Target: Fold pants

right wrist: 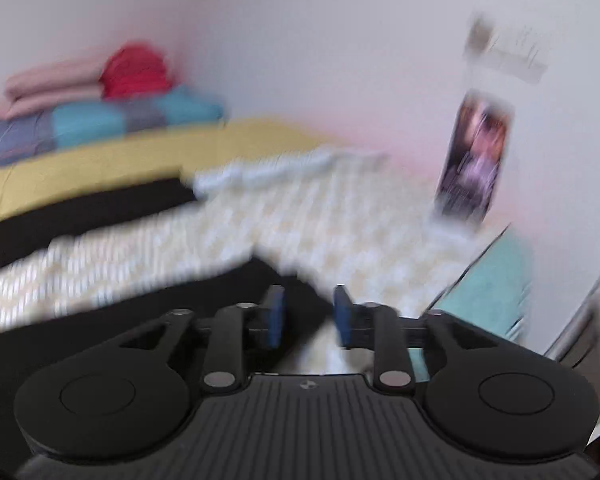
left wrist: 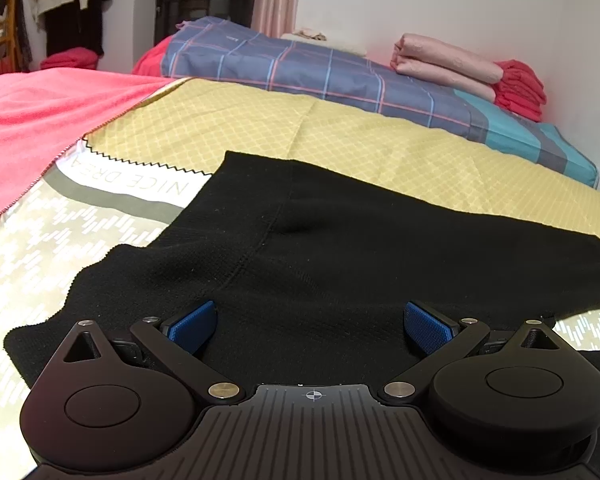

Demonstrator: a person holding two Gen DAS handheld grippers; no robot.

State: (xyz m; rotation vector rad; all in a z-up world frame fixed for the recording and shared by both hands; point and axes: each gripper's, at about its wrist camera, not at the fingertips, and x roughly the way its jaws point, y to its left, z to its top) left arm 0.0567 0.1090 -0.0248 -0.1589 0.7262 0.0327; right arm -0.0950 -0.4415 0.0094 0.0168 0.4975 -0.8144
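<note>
Black pants (left wrist: 340, 248) lie spread flat across the bed, with the waistband and a curved seam in the middle of the left wrist view. My left gripper (left wrist: 310, 320) hovers low over that cloth with its blue pads (left wrist: 192, 326) far apart and nothing between them. The right wrist view is blurred. It shows the black pants (right wrist: 100, 332) as a dark leg at the lower left and a second dark strip farther back. My right gripper (right wrist: 309, 312) sits at the tip of the near leg, partly open, with a gap between its pads (right wrist: 276, 316) and no cloth pinched.
The bed carries a patterned white sheet (right wrist: 300, 220), a yellow quilted cover (left wrist: 300, 132) and a pink blanket (left wrist: 32, 120). A plaid duvet (left wrist: 300, 68) with folded pink and red cloths (left wrist: 480, 68) lies against the wall. A teal cushion (right wrist: 488, 292) and a poster (right wrist: 476, 156) are on the right.
</note>
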